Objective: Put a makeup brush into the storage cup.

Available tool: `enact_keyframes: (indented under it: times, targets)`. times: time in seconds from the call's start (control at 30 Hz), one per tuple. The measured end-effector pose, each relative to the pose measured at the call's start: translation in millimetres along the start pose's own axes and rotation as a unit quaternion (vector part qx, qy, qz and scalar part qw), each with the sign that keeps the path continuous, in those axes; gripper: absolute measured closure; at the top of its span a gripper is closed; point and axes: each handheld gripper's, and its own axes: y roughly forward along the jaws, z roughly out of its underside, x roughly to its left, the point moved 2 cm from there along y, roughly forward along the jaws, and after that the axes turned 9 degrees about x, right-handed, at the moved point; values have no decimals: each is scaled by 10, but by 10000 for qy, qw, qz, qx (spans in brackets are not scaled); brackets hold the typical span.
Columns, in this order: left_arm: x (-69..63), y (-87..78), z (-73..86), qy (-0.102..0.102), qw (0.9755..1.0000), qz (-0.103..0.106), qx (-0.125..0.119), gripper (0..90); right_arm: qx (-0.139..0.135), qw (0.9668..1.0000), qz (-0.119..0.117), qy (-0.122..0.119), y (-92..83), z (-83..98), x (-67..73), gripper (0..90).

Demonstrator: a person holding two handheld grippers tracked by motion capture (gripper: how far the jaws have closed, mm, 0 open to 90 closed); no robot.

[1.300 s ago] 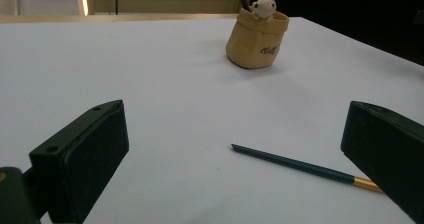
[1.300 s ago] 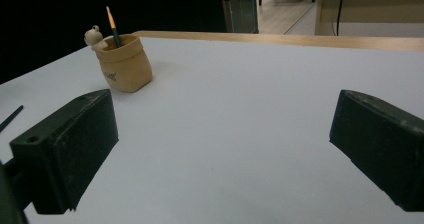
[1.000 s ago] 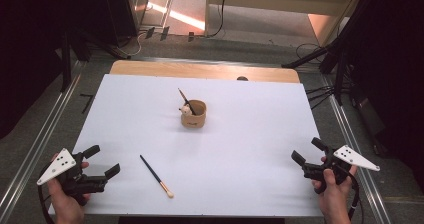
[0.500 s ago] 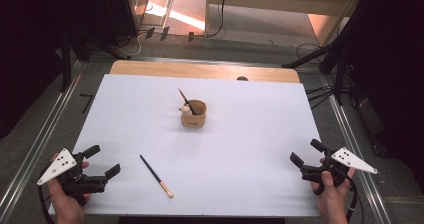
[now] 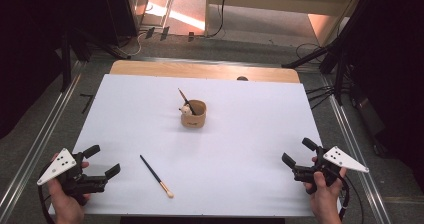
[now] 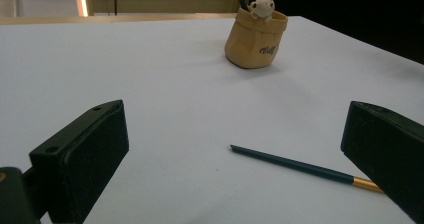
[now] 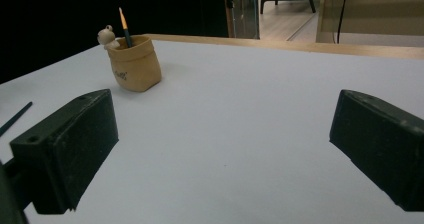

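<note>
Currently: loose brush [image 5: 156, 176] flat on white table [image 5: 240, 134], near left gripper [image 5: 102, 162]; pot [image 5: 193, 114] mid-table. Both grippers' jaws wide open, empty; right gripper [image 5: 299, 153] idle. Best approach: straddle the handle squarely, close low.

Evenly lit white table [image 5: 250, 134] — dark surroundings, soft focus.

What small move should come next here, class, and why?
Probably the left gripper should ease forward to the brush lying loose on the table. Its jaws stand open, the brush lies just ahead of them, and the right gripper is far off. The holder already has one brush standing in it, so this one likely belongs there too.
</note>
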Motion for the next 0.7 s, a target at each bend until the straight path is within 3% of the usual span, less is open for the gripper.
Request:
enact_keyframes:
  times: [0.3,0.37,0.47,0.67,0.7]
  targets:
    - [-21,5,-10,8,10000,-21,20,0,-12,10000,2,34,-21,3,-2,0]
    - [-44,2,-25,26,10000,-20,-70,0,-18,10000,-6,25,-23,2,-3,0]
    - [-85,-26,-78,10,9996,165,-240,0,0,10000,-15,17,-17,4,-3,0]
    - [-201,40,-144,16,10000,24,19,1,12,10000,-38,-12,-15,2,8,0]
    - [-224,47,-155,0,10000,4,49,33,12,10000,-42,-15,-17,2,8,0]
